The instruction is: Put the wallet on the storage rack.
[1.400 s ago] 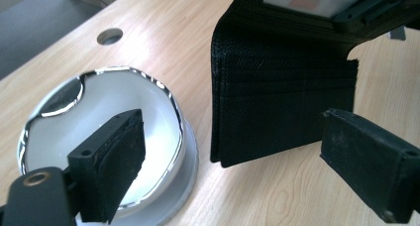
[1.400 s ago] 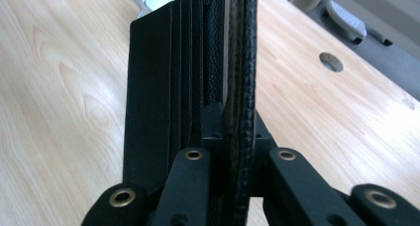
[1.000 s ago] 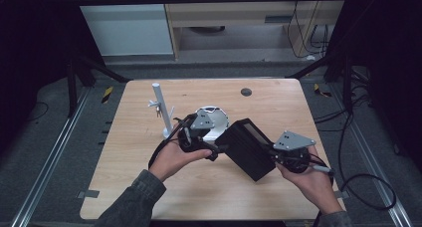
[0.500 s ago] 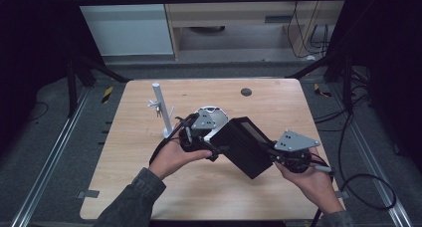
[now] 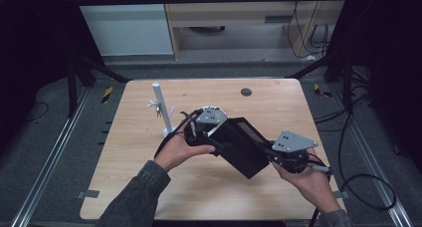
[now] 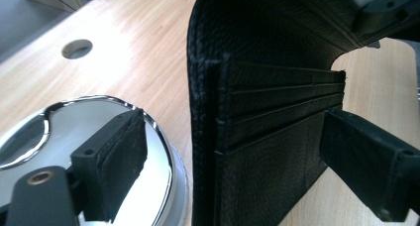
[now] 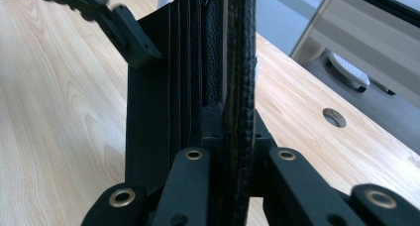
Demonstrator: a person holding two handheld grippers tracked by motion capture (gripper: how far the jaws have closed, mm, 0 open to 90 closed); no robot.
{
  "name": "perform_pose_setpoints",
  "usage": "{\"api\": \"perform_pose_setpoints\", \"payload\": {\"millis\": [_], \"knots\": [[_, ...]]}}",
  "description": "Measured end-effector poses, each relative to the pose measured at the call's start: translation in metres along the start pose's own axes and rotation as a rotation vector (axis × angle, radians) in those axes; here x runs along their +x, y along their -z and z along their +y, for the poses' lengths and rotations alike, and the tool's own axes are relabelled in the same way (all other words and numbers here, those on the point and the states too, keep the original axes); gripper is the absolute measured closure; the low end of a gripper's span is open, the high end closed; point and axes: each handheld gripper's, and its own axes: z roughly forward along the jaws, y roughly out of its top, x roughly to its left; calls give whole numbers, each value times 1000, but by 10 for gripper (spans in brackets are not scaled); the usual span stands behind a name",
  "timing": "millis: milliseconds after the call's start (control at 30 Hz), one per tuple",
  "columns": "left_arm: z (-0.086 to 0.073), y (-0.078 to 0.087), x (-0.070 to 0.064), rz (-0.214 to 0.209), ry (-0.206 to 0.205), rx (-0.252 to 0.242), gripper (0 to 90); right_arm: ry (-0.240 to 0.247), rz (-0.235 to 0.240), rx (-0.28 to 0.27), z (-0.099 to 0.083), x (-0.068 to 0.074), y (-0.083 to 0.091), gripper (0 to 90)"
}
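Right tongs (image 5: 271, 152) clamped on wallet (image 5: 241, 145) edge; left tongs (image 5: 211, 137) wide open, straddling it.

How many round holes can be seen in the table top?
1: the hole is near the far edge of the table, beyond the wallet. Others may be hidden under it.
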Motion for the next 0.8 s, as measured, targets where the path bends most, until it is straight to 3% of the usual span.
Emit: {"api": "perform_pose_setpoints", "payload": {"millis": [133,267,300,333,367,400,500,567,633,667,800], "knots": [[-1,-8,5,-22,28,2,152,0,3,-10,-1,-1,1,843],[0,-12,7,-37,22,17,249,1,6,-17,-2,0,1,843],[-1,-13,7,-56,25,30,347,-1,6,-16,-4,-1,0,843],[-1,-14,7,-70,27,41,347,-1,6,-16,-4,-1,0,843],[-2,-16,7,-86,26,56,436,-3,6,-16,-6,-1,-1,843],[-2,-17,7,-105,25,65,436,-3,6,-16,-6,-1,-1,843],[-1,-16,3,-157,13,106,566,-2,9,-8,-11,-1,-3,842],[0,-15,1,-166,21,123,676,-10,10,-5,-17,-1,-5,839],[3,-10,-1,-181,29,121,722,-8,7,0,-19,-1,-5,836],[5,-7,-2,-185,39,120,784,1,-4,10,-22,-1,-6,827],[15,2,-9,-144,16,144,799,-9,-16,16,-30,2,-10,803]]}}
